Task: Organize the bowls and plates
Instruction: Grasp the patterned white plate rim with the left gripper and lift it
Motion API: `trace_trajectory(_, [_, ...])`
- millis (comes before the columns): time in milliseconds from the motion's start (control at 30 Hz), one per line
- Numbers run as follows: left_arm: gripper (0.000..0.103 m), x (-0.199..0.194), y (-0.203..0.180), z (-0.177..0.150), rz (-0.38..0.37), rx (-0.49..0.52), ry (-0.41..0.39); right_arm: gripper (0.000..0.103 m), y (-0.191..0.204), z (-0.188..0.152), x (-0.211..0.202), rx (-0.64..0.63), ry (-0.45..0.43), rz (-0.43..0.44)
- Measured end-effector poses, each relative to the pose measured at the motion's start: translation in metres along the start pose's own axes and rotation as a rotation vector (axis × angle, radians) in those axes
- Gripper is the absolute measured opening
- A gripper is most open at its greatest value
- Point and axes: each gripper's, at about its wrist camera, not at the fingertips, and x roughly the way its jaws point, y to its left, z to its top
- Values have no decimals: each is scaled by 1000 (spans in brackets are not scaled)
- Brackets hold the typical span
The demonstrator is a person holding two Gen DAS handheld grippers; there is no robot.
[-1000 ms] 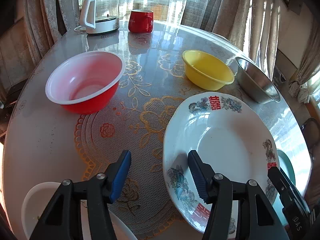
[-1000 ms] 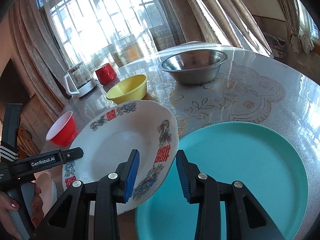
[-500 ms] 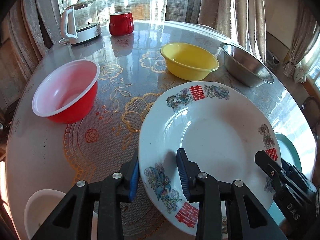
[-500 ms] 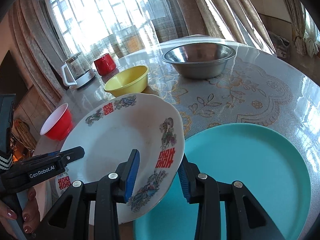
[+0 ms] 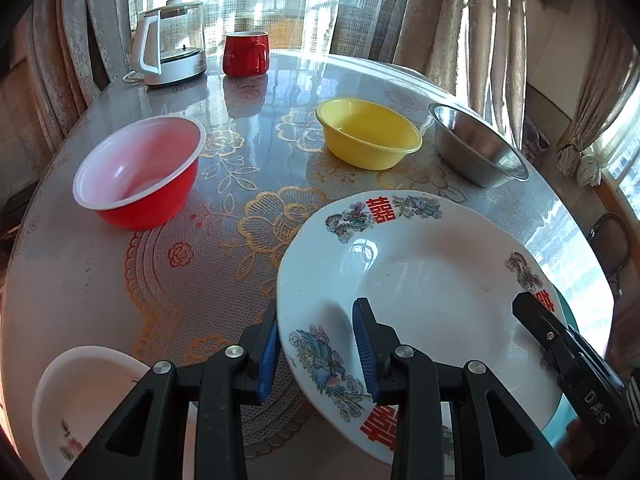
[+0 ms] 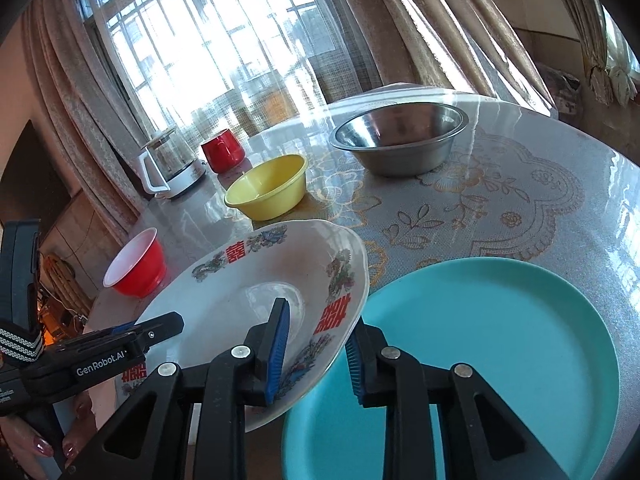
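— Left gripper, bottom centre of its view: clamped across the near-left rim of the patterned plate, one pad under the lip, the other on the painted border.

— And the right gripper?

— Bottom centre of its own view, jaws closing, the same plate's right rim between them. One pad on the upper face, the other beneath the edge. Looks like contact, though hard to swear to.

— Whereabouts of the plate, then?

— Lower middle of both views, tilted, spanning from one gripper to the other. Right edge overlapping the teal plate, lower right of the right wrist view.

— So which way for the coming move?

— Probably rightward in frame, onto the teal plate. Just beside the right gripper; well apart from the bowls in the upper half.

— Long axis?

— None to speak of: round. Line between the two grips running left to right across the frame; best kept level.

— Nearer hand?

— Right, by a clear margin.
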Motion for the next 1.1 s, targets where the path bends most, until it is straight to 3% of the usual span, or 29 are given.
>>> trace_trajectory(600, [35, -26, -25, -30, -90, -6, -65, 27, -12, -13, -42, 17, -61, -13])
trace_trajectory(1100, [35, -43, -75, -49, -171, 100, -91, 27, -47, -22, -94, 89, -132, -39])
